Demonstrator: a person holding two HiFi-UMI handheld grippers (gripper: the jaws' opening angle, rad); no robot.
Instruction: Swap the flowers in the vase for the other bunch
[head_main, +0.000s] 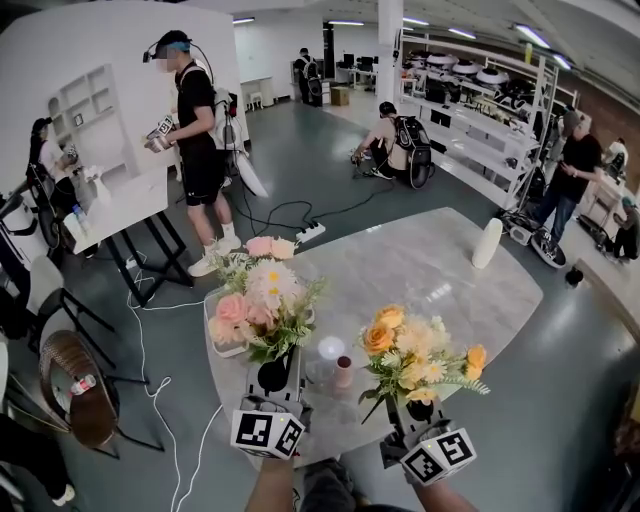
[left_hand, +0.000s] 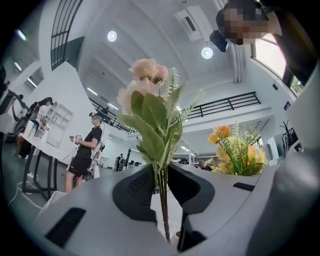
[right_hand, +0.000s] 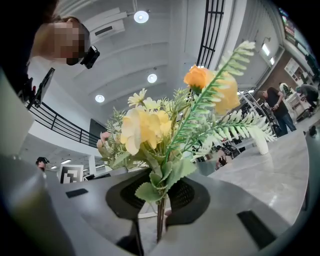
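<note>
My left gripper (head_main: 277, 375) is shut on the stems of a pink bunch of flowers (head_main: 262, 300) and holds it upright over the table's near left part. The thin green stems (left_hand: 162, 200) run between its dark pads (left_hand: 135, 192). My right gripper (head_main: 418, 405) is shut on the stems of a yellow and orange bunch (head_main: 415, 350), which is also upright. Its stems (right_hand: 159, 215) are pinched between the pads (right_hand: 187, 197). Between the two grippers a small pinkish vase (head_main: 343, 371) stands on the table, with no flowers showing in it.
The grey marble table (head_main: 430, 270) reaches away from me, and a white cylinder (head_main: 487, 243) stands near its far right edge. At its left edge sits a white tray (head_main: 222, 345). A white round object (head_main: 330, 348) sits beside the vase. Several people stand or sit on the floor beyond.
</note>
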